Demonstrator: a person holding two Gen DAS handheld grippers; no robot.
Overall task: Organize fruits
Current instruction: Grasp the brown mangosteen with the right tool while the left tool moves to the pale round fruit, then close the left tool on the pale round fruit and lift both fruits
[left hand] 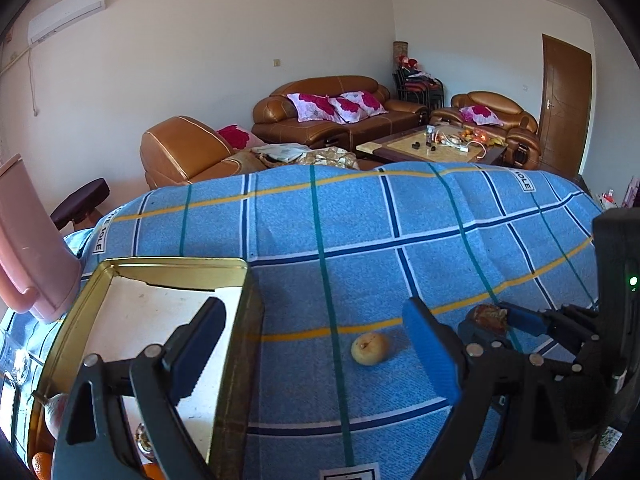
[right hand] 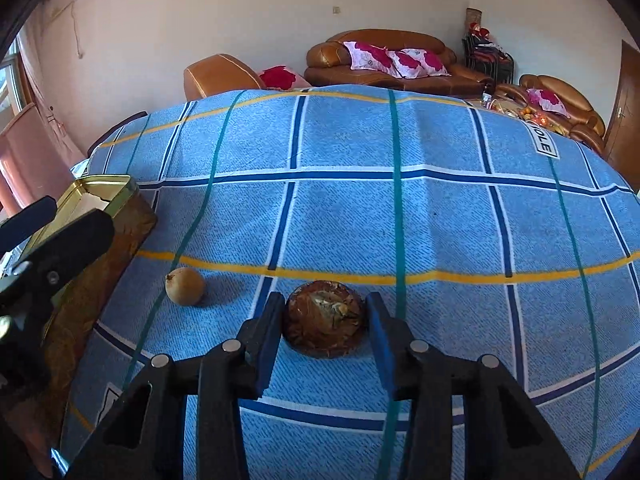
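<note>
Bright daylight, sharp, fisheye-warped edges

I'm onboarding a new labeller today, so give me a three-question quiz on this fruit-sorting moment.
1. True or false: the right gripper has its fingers on either side of the brown wrinkled fruit.
2. Which lies closer to the gold tin: (a) the pale round fruit, (b) the brown wrinkled fruit?
3. Fill in: the left gripper is ____ and holds nothing.

Key: 1 true; 2 a; 3 open.
</note>
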